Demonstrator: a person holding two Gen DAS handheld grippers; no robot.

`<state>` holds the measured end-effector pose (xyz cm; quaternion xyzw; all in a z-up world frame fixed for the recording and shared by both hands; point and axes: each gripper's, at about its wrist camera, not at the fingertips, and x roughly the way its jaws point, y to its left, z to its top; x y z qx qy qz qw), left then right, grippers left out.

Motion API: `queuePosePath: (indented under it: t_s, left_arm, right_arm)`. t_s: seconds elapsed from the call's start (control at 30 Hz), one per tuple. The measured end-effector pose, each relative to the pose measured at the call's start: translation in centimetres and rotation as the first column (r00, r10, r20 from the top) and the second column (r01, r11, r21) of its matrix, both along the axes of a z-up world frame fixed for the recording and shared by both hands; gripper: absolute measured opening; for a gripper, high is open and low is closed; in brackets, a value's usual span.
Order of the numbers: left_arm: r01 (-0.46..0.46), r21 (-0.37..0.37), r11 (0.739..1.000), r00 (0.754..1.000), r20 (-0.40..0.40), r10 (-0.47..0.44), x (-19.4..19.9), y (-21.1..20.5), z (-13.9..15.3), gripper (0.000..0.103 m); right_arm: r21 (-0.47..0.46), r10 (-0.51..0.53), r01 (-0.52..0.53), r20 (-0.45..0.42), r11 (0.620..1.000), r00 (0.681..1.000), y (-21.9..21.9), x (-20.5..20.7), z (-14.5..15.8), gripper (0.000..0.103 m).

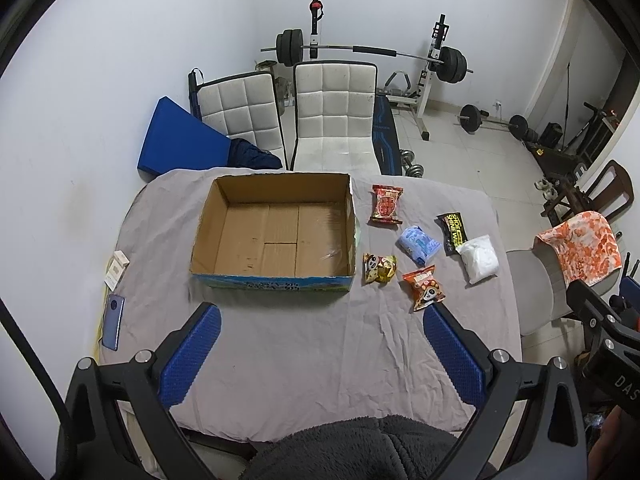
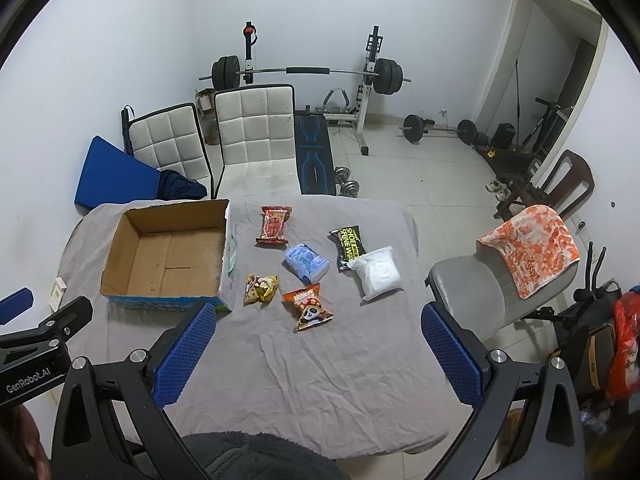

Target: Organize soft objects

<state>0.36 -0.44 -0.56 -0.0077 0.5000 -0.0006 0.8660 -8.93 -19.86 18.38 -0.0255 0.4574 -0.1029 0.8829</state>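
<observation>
An empty open cardboard box [image 1: 276, 236] [image 2: 168, 260] stands on the grey-clothed table [image 1: 304, 352] [image 2: 312, 380]. To its right lie several soft packets: a red snack pack [image 1: 386, 205] [image 2: 274, 226], a blue tissue pack [image 1: 418, 244] [image 2: 306, 262], a black wipes pack [image 1: 453, 232] [image 2: 347, 246], a white bag [image 1: 479, 258] [image 2: 378, 272], a yellow panda snack [image 1: 379, 269] [image 2: 261, 289] and an orange panda snack [image 1: 424, 287] [image 2: 308, 307]. My left gripper [image 1: 320, 316] is open and empty above the table's near side. My right gripper [image 2: 316, 314] is open and empty, near the orange snack.
A phone [image 1: 113, 322] and a small white box [image 1: 117, 268] lie at the table's left edge. Two white chairs [image 1: 332, 116] stand behind the table, a grey chair with an orange towel [image 2: 528, 248] to its right. Gym gear fills the back.
</observation>
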Motion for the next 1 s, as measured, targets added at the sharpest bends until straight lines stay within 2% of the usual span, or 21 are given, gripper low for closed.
queuePosePath:
  t_s: [1.0]
  left_arm:
    - [0.009,0.014,1.0,1.0,-0.008,-0.009,0.38,0.1,0.34,0.103]
  right_arm:
    - [0.016,-0.006,0.006,0.001,1.0,1.0,-0.25,-0.21,-0.56,0.103]
